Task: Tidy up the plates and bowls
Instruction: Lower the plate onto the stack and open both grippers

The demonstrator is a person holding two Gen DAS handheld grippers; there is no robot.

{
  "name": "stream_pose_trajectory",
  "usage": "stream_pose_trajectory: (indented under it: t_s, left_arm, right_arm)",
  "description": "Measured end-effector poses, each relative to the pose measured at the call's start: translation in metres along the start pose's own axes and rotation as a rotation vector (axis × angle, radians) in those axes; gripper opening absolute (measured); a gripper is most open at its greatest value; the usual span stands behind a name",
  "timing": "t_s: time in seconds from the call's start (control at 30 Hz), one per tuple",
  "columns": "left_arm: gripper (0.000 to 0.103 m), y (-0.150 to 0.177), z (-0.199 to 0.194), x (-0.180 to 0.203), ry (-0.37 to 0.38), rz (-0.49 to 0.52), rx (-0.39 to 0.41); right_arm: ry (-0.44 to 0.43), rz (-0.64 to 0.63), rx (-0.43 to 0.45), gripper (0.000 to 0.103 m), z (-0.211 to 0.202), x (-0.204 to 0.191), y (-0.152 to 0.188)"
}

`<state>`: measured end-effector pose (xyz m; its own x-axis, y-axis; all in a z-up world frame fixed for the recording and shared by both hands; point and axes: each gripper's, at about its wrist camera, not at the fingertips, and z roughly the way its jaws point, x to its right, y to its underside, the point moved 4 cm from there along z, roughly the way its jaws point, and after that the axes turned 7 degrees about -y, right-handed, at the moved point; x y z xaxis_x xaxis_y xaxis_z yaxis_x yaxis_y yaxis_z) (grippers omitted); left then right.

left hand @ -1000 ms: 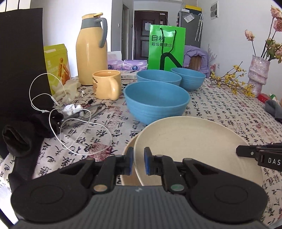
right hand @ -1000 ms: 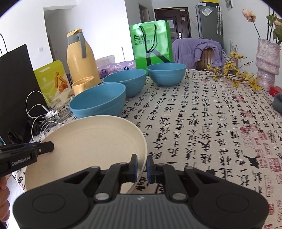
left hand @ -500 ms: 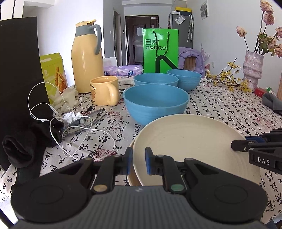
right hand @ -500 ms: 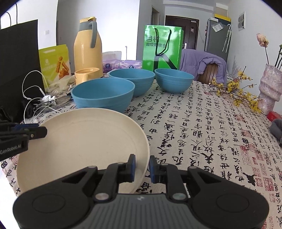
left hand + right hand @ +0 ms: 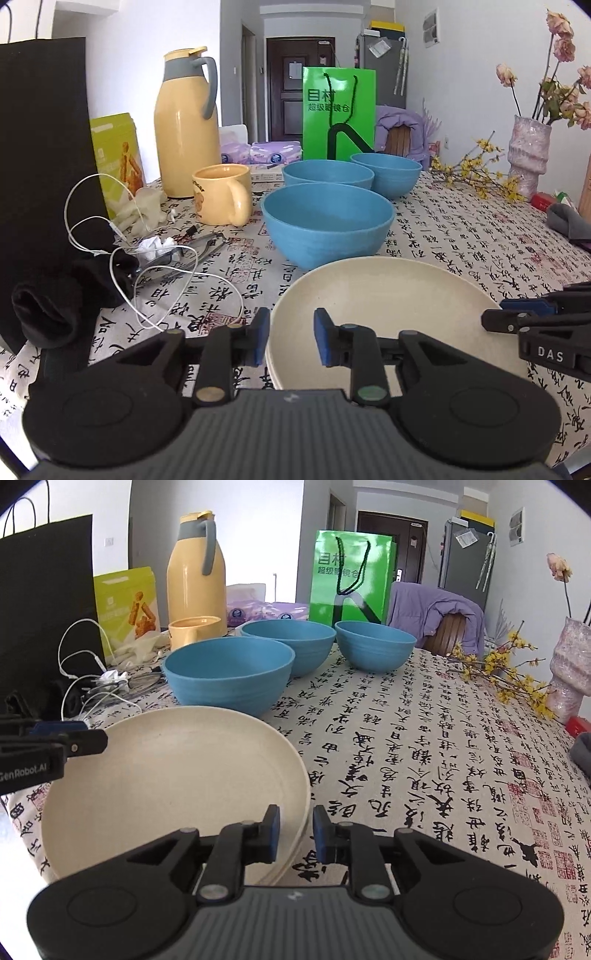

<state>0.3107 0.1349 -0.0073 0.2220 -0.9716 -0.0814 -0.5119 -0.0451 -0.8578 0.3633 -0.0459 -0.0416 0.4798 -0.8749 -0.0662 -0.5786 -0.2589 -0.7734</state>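
A cream plate lies stacked on another cream plate on the patterned tablecloth; it also shows in the right wrist view. My left gripper is open, its jaws either side of the plate's left rim. My right gripper is open, its jaws either side of the right rim. Three blue bowls stand behind: a near one, a middle one and a far one.
A yellow mug, a yellow thermos, white cables and black cloth crowd the left. A green bag stands at the back. A vase with yellow twigs stands at the right.
Both grippers have opened on the plate's rims. The top plate has come down onto the lower plate, which now barely shows.
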Motion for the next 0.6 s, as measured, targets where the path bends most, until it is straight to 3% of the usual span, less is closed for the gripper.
stream_pose_trajectory:
  t_s: [0.03, 0.17, 0.23, 0.3, 0.37, 0.43, 0.5, 0.6]
  left_arm:
    - [0.043, 0.000, -0.005, -0.001, -0.010, -0.017, 0.005]
    - [0.048, 0.007, -0.030, -0.002, 0.013, -0.072, 0.033]
    - [0.066, 0.012, -0.043, 0.000, 0.035, -0.103, 0.052]
    - [0.082, 0.019, -0.059, 0.006, 0.050, -0.105, 0.076]
    - [0.086, 0.027, -0.073, 0.011, 0.057, -0.087, 0.104]
    - [0.101, 0.037, -0.086, 0.014, 0.044, -0.089, 0.140]
    - [0.102, 0.049, -0.100, 0.013, 0.019, -0.112, 0.175]
    - [0.103, 0.067, -0.117, 0.012, -0.007, -0.134, 0.175]
  right_arm:
    - [0.006, 0.006, 0.010, 0.019, -0.004, 0.001, -0.001]
    - [0.007, 0.002, 0.066, 0.026, -0.027, 0.004, 0.001]
    - [-0.009, -0.006, 0.105, 0.033, -0.041, 0.003, 0.006]
    - [-0.033, -0.028, 0.152, 0.048, -0.055, 0.000, 0.013]
    - [-0.036, -0.054, 0.203, 0.059, -0.068, -0.003, 0.023]
    - [-0.016, -0.076, 0.240, 0.071, -0.080, -0.006, 0.033]
    - [0.001, -0.084, 0.278, 0.089, -0.093, -0.008, 0.043]
    - [0.006, -0.103, 0.344, 0.092, -0.114, -0.012, 0.062]
